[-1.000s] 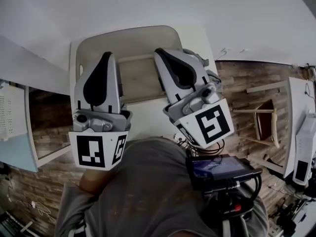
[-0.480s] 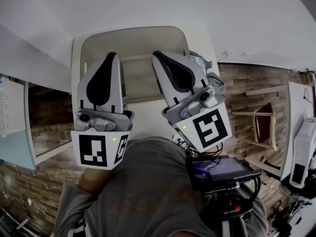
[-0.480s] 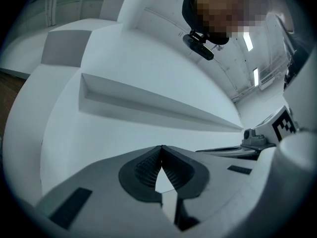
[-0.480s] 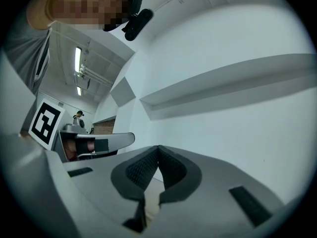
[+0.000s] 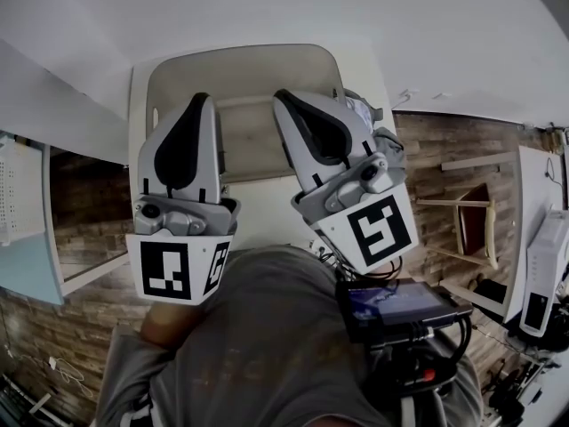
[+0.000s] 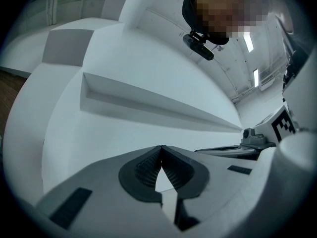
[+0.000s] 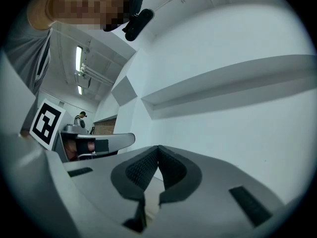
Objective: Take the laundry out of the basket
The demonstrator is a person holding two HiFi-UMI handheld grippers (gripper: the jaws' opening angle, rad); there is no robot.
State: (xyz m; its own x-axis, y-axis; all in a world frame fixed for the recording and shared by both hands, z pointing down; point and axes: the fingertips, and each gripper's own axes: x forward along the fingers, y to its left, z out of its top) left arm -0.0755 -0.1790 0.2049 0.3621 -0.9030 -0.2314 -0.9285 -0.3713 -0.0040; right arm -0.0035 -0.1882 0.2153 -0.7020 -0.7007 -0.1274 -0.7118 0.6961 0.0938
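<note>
A cream laundry basket (image 5: 178,71) with a handle slot stands below and ahead of me against the wall. Its inside looks pale, and I cannot make out laundry in it. A small grey fold, maybe cloth (image 5: 362,110), shows beside the right gripper. My left gripper (image 5: 201,101) is held over the basket's left half, shut with nothing between its pads (image 6: 148,167). My right gripper (image 5: 283,97) is over the middle of the basket, tips together and empty. Both gripper views face a white wall; the ribbed pads (image 7: 141,168) meet at the tip.
A white wall with a long ledge (image 6: 148,103) fills the gripper views. On the brick-patterned floor stand a white shelf unit (image 5: 27,229) on the left and a wooden chair (image 5: 476,216) and white cabinet (image 5: 542,265) on the right. A black device (image 5: 396,305) hangs at my waist.
</note>
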